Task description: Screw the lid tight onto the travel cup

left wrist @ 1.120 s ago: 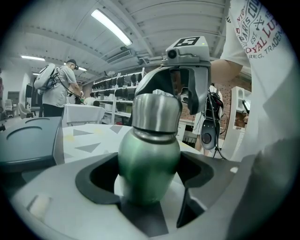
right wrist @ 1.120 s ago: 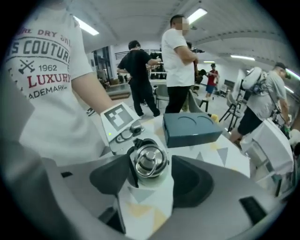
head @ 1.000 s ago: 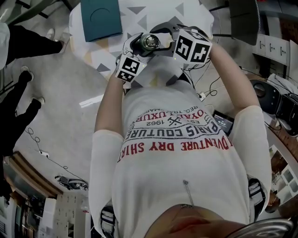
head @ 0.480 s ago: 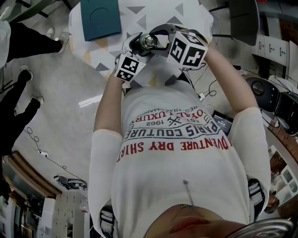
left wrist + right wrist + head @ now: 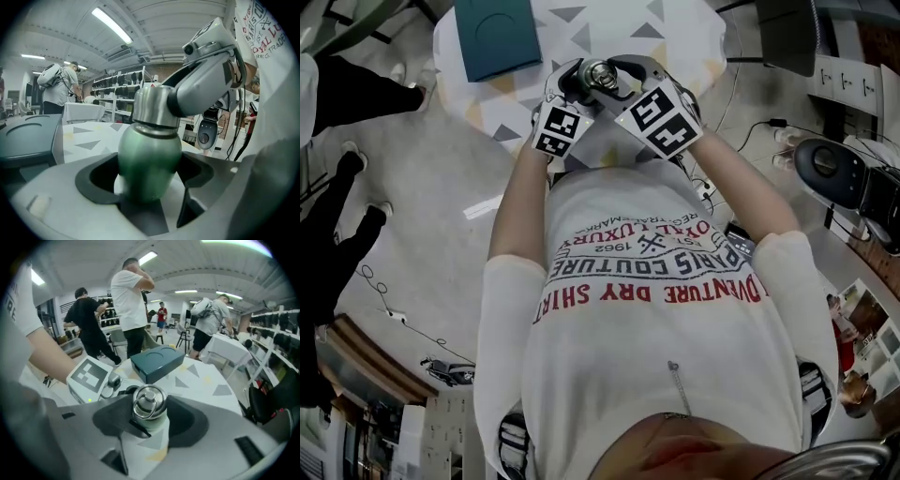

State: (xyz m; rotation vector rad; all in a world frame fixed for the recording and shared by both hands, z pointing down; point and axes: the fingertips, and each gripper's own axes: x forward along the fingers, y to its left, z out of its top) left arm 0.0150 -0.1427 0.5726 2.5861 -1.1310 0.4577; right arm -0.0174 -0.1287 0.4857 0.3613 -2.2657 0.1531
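Judging by the scene, in the middle of the tightening step, with the steel lid (image 5: 149,401) already seated on the neck of the green travel cup (image 5: 149,164). Holding the cup close to the chest, over the patterned table (image 5: 201,376), not far from a teal box (image 5: 157,361); cannot tell whether lifted or resting.

With the left gripper (image 5: 150,180): clamping the round green body low down, both jaws pressed against its sides and kept rather wide by that body.

With the right gripper (image 5: 150,414): reaching onto the lid from above and from the side. Having just been closing there, now set fairly wide, but with both jaws against the steel rim of the lid.

Next, most likely: keep the left grip firm and unmoving, and roll the right wrist in the tightening direction. Then release, turn back and take the lid again if not yet tight. Calls for steady pressure on smooth metal; otherwise a risk of sliding around the lid without turning it.
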